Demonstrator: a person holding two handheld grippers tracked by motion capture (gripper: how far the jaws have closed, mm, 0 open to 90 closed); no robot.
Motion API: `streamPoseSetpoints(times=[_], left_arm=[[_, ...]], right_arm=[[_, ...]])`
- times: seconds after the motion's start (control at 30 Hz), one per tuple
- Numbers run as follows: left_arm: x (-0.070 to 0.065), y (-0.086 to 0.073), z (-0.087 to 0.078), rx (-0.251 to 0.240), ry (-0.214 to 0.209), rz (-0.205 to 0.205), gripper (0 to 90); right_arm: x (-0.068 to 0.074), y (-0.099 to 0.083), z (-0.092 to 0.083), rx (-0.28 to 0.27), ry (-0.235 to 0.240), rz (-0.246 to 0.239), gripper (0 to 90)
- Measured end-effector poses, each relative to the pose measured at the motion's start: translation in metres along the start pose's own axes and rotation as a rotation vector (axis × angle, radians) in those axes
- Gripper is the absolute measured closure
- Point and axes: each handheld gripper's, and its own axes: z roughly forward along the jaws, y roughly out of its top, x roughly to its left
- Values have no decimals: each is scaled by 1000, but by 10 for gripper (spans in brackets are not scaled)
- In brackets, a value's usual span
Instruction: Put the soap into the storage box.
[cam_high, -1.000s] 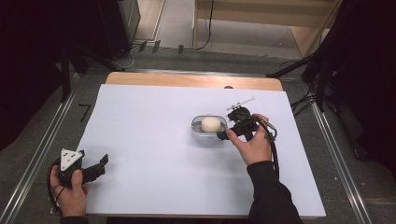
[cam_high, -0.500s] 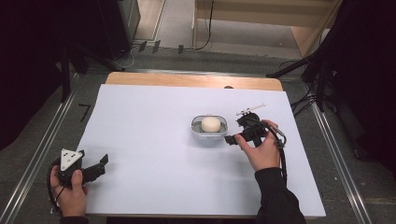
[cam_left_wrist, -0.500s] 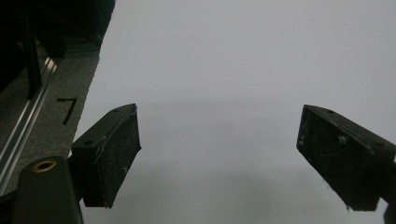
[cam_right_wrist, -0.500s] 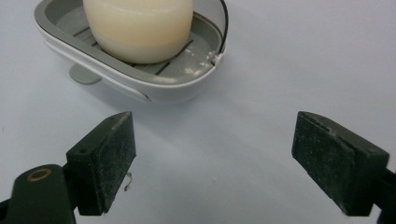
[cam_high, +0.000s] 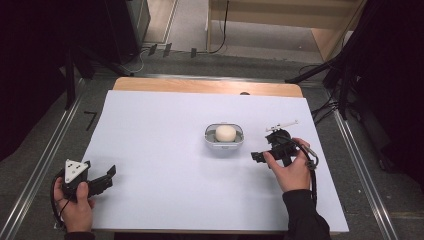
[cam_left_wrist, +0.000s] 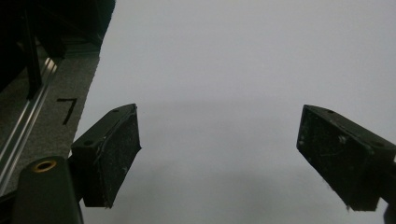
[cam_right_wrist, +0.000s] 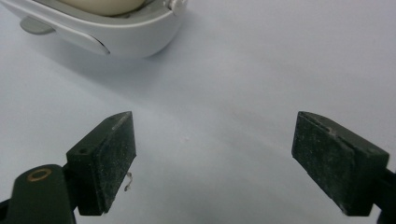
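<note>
Dish (cam_high: 223, 144) sits near right tongs (cam_high: 256, 156), spread wide, empty.

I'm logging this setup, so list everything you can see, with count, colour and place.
Small oval grey dish: one, pale grey, table centre.
Round cream ball: one, cream, inside the dish.
White sheet covering the table: one, white, across the tabletop.
Wooden table edge: one, light brown, far side.
Left tongs: one, black with grey three-cornered plate, near left corner, open, nothing between the jaws.
Right tongs: one, black, right of the dish, open, nothing between the jaws.
Hands: two, gripping the tongs.
</note>
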Motion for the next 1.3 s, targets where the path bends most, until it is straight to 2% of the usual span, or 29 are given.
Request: streamPoseSetpoints(times=[0.7, 0.97, 1.3], left_arm=[[0, 0, 0, -4, 0, 2, 144], [0, 0, 0, -3, 0, 4, 144], [0, 0, 0, -2, 1, 4, 144]], right_arm=[[-27, -44, -11, -42, 9, 80, 136], [-33, -59, -11, -54, 4, 88, 126], [-40, -74, -16, -76, -8, 112, 44]])
